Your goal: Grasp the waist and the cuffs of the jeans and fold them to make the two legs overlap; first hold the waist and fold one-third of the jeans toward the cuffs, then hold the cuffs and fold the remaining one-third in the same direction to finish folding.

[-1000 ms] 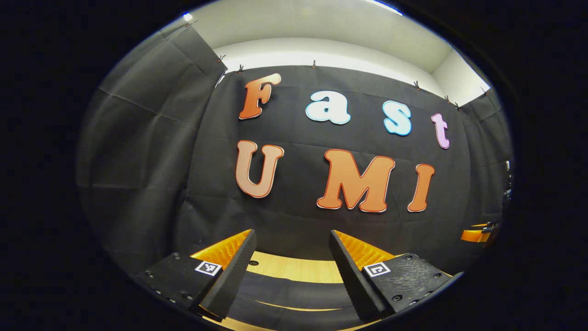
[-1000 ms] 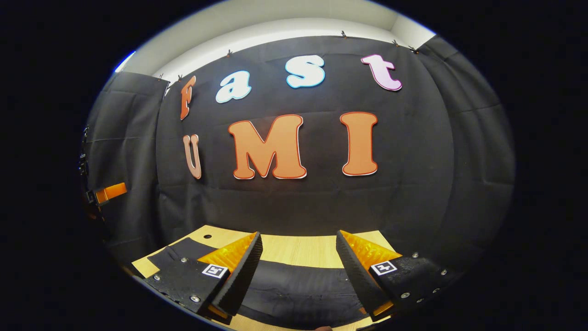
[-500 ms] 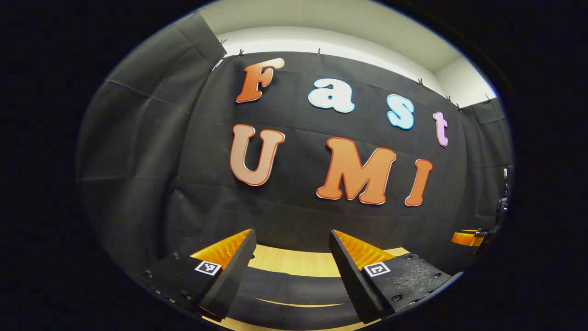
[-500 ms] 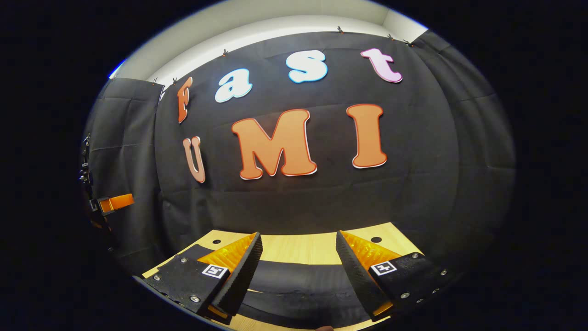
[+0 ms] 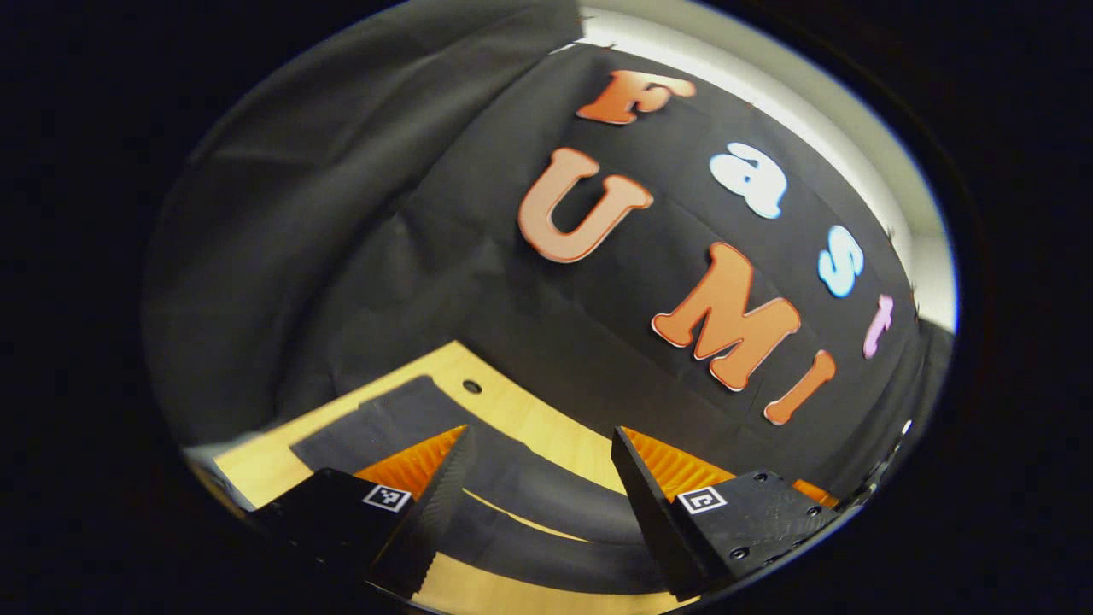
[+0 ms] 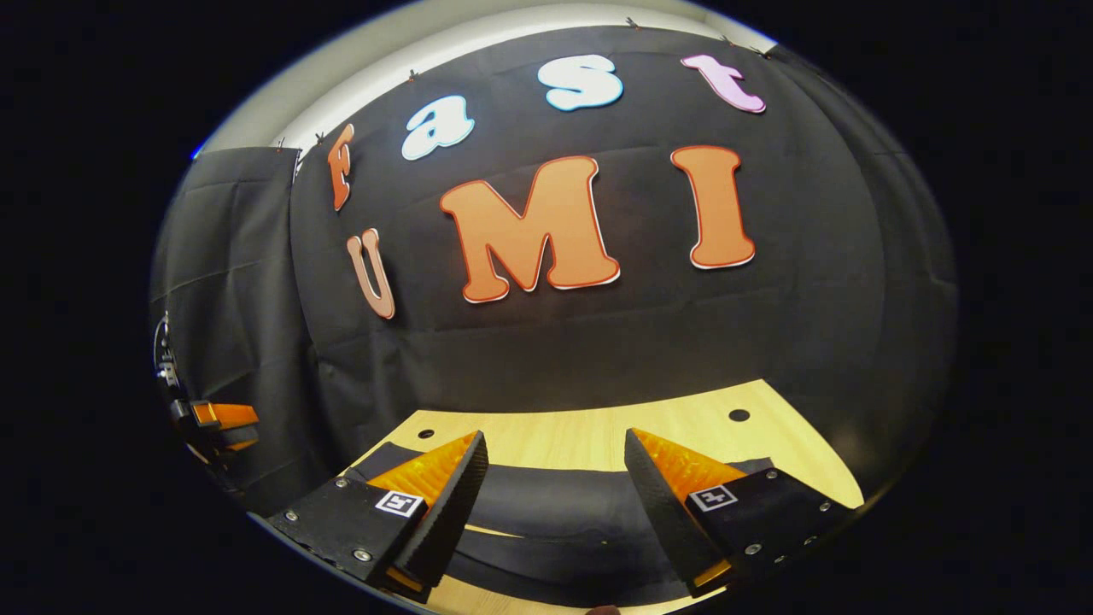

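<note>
Left gripper view: the left gripper (image 5: 540, 504) hangs tilted with fingers wide apart, nothing between them. Below, dark jeans (image 5: 512, 487) lie flat on the wooden table (image 5: 529, 418), a small hole (image 5: 471, 386) near its far edge.

Right gripper view: the right gripper (image 6: 553, 504) is spread apart too, gripping nothing, above the jeans (image 6: 555, 504) on the table (image 6: 598, 431). The left gripper (image 6: 218, 423) shows far left against the wall.
</note>
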Demonstrator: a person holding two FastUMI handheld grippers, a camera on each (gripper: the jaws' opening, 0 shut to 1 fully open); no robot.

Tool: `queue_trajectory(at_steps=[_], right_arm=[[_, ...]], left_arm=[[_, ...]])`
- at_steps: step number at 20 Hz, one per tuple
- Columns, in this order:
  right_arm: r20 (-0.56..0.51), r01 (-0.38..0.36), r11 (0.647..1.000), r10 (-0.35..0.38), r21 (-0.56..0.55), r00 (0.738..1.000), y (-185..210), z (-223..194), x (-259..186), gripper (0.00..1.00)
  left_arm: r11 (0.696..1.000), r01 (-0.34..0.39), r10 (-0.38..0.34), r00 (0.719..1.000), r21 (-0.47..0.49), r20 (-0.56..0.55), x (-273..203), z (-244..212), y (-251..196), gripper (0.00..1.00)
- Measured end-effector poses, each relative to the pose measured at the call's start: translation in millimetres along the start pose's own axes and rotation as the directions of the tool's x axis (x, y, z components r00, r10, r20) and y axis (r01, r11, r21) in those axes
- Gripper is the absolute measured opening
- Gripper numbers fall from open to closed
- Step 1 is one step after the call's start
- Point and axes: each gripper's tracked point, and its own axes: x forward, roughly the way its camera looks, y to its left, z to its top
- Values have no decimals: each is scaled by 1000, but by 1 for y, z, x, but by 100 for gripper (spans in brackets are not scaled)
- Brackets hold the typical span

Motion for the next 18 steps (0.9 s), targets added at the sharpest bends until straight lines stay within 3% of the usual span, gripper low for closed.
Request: queue_trajectory(at_steps=[2,5,7,10,12,14,18], right_arm=[[-34,-22,1000,22,14,999,7,-11,5,97],[-85,-33,999,36,43,996,9,-25,9,97],[-112,-24,997,32,69,993,6,-31,11,97],[-153,-3,994,20,109,988,2,-37,16,97],[-164,11,992,9,122,986,-3,-37,19,97],[-171,23,992,-1,124,985,-7,-37,23,97],[-201,50,991,-23,128,979,-22,-44,29,97]], left_arm=[[990,-63,55,996,-127,-67,6,-28,48,97],[943,-140,99,984,-301,-147,18,-68,106,97],[891,-217,151,970,-400,-190,27,-94,143,97],[779,-308,176,943,-546,-281,35,-125,174,98],[742,-390,211,908,-545,-363,42,-147,192,94],[718,-476,281,866,-508,-414,44,-159,210,98],[684,-545,349,828,-484,-438,58,-166,227,98]])
